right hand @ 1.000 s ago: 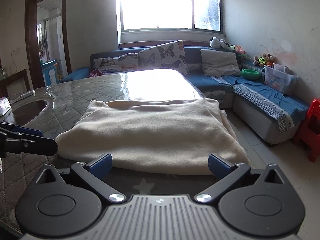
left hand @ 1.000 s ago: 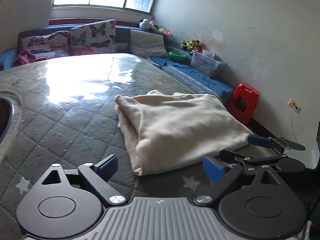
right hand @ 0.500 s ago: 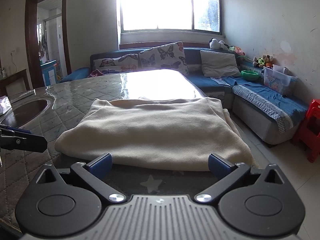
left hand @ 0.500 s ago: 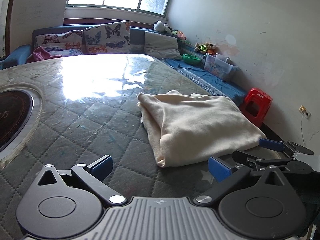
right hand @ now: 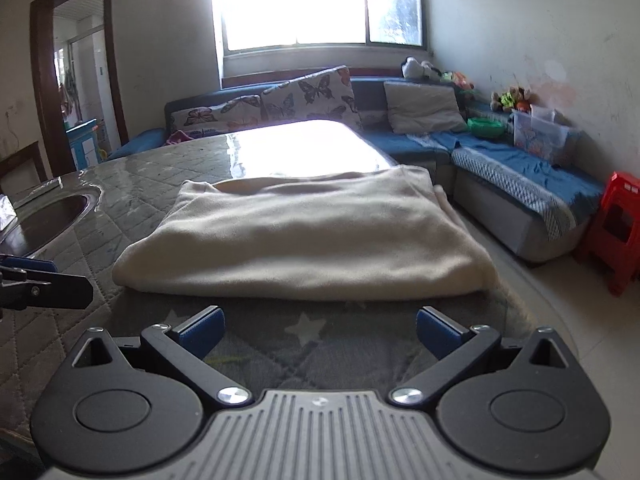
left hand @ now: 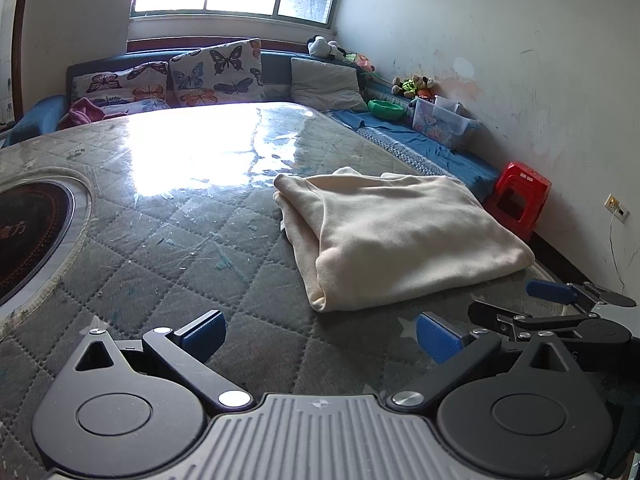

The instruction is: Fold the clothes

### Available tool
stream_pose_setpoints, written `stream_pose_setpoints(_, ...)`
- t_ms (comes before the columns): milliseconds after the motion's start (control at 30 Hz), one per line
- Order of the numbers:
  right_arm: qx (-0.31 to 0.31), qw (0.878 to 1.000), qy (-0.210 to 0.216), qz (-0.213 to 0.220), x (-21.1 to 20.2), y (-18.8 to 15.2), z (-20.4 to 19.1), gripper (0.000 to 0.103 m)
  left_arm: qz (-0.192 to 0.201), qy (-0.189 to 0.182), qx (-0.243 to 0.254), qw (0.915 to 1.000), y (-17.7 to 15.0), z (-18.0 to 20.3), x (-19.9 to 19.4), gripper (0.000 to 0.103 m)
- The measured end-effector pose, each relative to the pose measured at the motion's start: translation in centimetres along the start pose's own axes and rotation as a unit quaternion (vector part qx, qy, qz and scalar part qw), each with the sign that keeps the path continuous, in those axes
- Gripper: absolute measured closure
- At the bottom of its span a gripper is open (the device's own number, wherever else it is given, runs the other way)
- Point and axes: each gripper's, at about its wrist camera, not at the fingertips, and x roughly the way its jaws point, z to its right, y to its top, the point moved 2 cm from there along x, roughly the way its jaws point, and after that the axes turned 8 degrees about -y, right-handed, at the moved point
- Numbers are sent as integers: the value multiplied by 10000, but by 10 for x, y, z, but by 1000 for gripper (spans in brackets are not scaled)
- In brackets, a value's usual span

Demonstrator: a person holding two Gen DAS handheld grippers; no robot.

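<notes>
A folded cream garment (left hand: 404, 236) is lying on the quilted table (left hand: 168, 240), near its edge. The left gripper (left hand: 320, 334) and right gripper (right hand: 318, 330) are hovering just short of it, jaws spread wide, gripping nothing.

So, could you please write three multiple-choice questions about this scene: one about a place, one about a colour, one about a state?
1. Where does the cream garment lie?
A. on the quilted table
B. on the sofa
C. on the floor

2. What colour is the plastic stool by the wall?
A. green
B. red
C. white

3. How do the jaws of the right gripper stand?
A. shut on the garment
B. shut on nothing
C. open, with nothing between them

Answers:
1 A: it rests folded on the table's quilted cover.
2 B: the stool is plainly red.
3 C: the blue pads stand wide apart, short of the garment's near edge.
</notes>
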Motion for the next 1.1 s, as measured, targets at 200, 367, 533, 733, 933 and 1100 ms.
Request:
stream_pose_setpoints(200,26,9999,24,-122,-3,-4,-5,0,-57,6,95,9999,-3,7,0,0)
stream_pose_setpoints(367,-26,9999,-26,-137,-7,-1,-8,0,-80,7,148,9999,-6,12,-1,0)
stream_pose_setpoints(533,-6,9997,-137,-209,-9,1,-8,0,-128,22,170,9998,-8,15,0,0)
stream_pose_setpoints(733,-4,9995,-154,-271,-9,-2,-8,0,-147,41,183,9997,-10,19,-1,0)
stream_pose_setpoints(933,-44,9995,-189,-264,-12,-4,-10,0,-116,63,224,9997,-13,23,-3,0)
stream_pose_setpoints(1100,-41,9994,-190,-281,-13,-5,-10,0,-183,93,251,9995,-16,26,-2,0)
